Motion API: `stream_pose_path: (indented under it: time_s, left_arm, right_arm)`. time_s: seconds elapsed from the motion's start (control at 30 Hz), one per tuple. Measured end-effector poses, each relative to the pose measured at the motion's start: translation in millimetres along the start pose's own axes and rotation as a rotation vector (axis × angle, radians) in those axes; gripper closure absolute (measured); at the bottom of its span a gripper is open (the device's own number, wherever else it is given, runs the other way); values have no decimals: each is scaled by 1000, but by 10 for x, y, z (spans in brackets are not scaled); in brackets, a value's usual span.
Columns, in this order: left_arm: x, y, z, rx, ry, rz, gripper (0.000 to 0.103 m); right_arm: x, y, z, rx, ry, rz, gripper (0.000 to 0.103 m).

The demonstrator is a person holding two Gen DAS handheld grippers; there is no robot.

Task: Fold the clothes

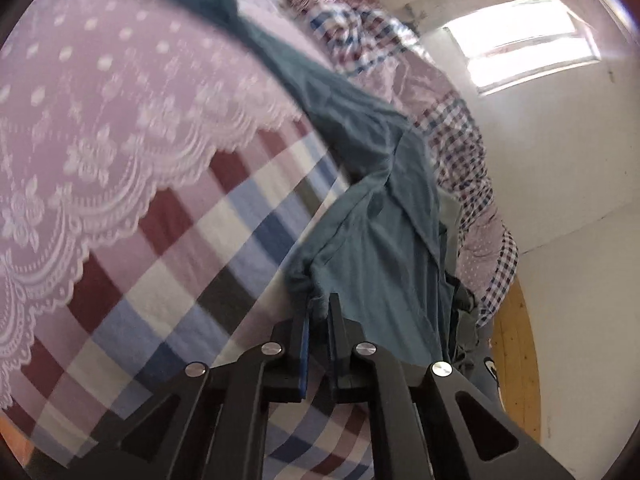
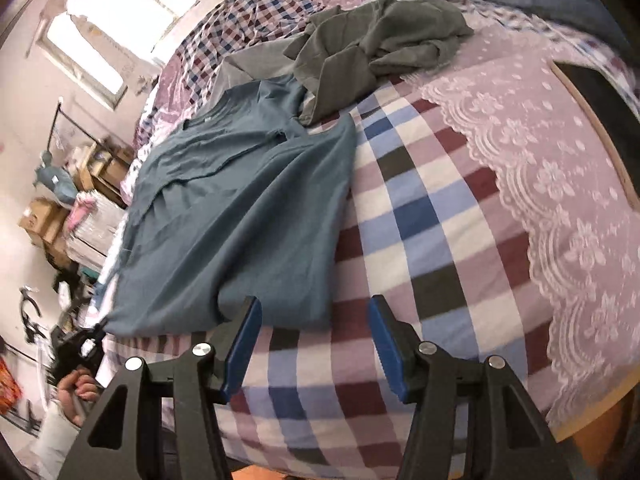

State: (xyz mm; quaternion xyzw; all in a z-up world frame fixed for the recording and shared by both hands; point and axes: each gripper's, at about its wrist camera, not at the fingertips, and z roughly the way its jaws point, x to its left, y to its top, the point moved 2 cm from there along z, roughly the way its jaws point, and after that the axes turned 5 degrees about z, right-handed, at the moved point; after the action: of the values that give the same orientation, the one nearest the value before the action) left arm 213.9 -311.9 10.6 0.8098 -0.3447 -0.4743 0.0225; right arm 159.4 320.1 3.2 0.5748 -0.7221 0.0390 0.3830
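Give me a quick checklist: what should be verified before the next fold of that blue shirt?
1. Left hand-held gripper shut on the blue shirt corner: ok.
2. Right hand-held gripper open, ready to grasp: ok.
3. Right one holding the hem: not ok, its fingers are apart and hold nothing.
4. Shirt lying flat on the bed: ok, mostly.
5. Grey garment clear of the shirt: not ok, it overlaps the top.
6. Grip firmness: cannot tell.
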Motion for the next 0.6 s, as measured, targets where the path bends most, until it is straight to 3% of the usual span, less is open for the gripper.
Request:
stream_pose_path:
  time_s: [0.27,0.5,0.53,0.57,0.6]
  left_arm:
    - [-14,48,-16,-40,-8,-23,98]
    - [14,63,-34,-59,-12,-42,99]
    - [21,64,-39,-61,-14,-48,99]
    - [28,66,-43,-64,-16,-54,99]
    - [35,67,-48,-66,-18,-60,99]
  right_arm:
    - [-39,58,125,30,83,92,44]
    - [58,90,291,58,22,33,47]
    - [89,79,297,62,-2,3,61]
    - [113,66,306,69,-22,-23,100]
    - [115,50,323,81,-31,-36,100]
